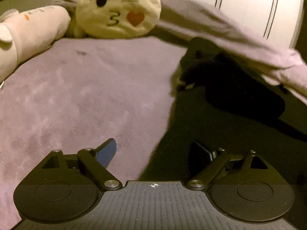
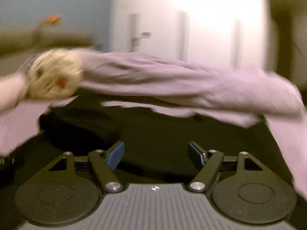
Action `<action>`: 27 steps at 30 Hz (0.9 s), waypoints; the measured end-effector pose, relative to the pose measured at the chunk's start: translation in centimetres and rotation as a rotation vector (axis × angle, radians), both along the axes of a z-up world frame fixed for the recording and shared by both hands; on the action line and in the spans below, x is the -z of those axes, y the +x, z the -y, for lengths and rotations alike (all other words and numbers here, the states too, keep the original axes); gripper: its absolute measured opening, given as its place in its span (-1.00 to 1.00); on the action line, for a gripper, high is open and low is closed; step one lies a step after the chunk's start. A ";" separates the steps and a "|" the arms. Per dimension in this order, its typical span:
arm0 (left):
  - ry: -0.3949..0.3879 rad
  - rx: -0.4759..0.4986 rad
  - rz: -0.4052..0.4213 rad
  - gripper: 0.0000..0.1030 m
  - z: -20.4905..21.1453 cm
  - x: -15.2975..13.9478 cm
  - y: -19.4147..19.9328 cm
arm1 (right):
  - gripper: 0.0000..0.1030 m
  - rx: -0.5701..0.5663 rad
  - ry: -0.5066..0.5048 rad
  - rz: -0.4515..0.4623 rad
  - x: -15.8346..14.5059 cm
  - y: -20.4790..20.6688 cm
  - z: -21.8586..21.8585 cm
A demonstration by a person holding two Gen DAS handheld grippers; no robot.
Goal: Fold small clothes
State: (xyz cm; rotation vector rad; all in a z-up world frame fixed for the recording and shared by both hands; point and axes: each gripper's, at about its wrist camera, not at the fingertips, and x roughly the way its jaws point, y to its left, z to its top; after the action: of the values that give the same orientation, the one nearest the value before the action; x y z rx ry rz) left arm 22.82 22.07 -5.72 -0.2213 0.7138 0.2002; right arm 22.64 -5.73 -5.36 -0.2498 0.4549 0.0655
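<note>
Dim, yellowish room. The surface is a bed w/ a dark olive cover, soft and unpatterned; no tabletop in view. A lilac fleece garment lies spread flat over the left and near part of the bed, its right edge running diagonally from far right to near centre. A second stretch of the same lilac fabric is lifted off the bed, spanning from far left to near right; blurred in the right wrist view, so its shape can't be told.

At the far side a round cream emoji cushion w/ a kiss face and red heart rests at the garment's far edge. Left of it, touching, is a pale pink plush. A dark, black lump sits on the cover under the raised fabric, right of the flat garment; what it is can't be told.

Behind the bed: white wardrobe doors w/ thin vertical handles, and a pale blue wall to their left.

Left tool: jaws wide apart, nothing between, hovering over the garment's near right edge. Right tool: jaws apart, nothing gripped, over the dark cover below the raised fabric.
</note>
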 end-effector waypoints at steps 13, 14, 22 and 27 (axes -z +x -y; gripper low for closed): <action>0.035 0.009 0.036 0.81 -0.3 0.2 -2.2 | -0.66 -0.225 -0.235 -0.116 3.5 9.6 -11.4; 0.036 0.007 0.031 0.82 -0.3 0.2 -2.1 | -0.72 -0.229 -0.229 -0.138 3.6 10.0 -11.4; 0.020 0.003 0.025 0.81 -0.5 -0.2 -2.3 | -0.82 0.152 0.317 0.053 -1.6 6.6 1.1; 0.012 0.001 0.071 0.80 -0.3 -2.5 -1.4 | -0.63 0.391 0.477 -0.075 2.0 5.1 9.8</action>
State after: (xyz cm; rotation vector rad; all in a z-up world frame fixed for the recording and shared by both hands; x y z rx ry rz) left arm 21.44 22.34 -3.19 -0.2157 0.6421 0.1946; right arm 27.77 -15.53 -7.32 0.3126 0.5412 -0.1989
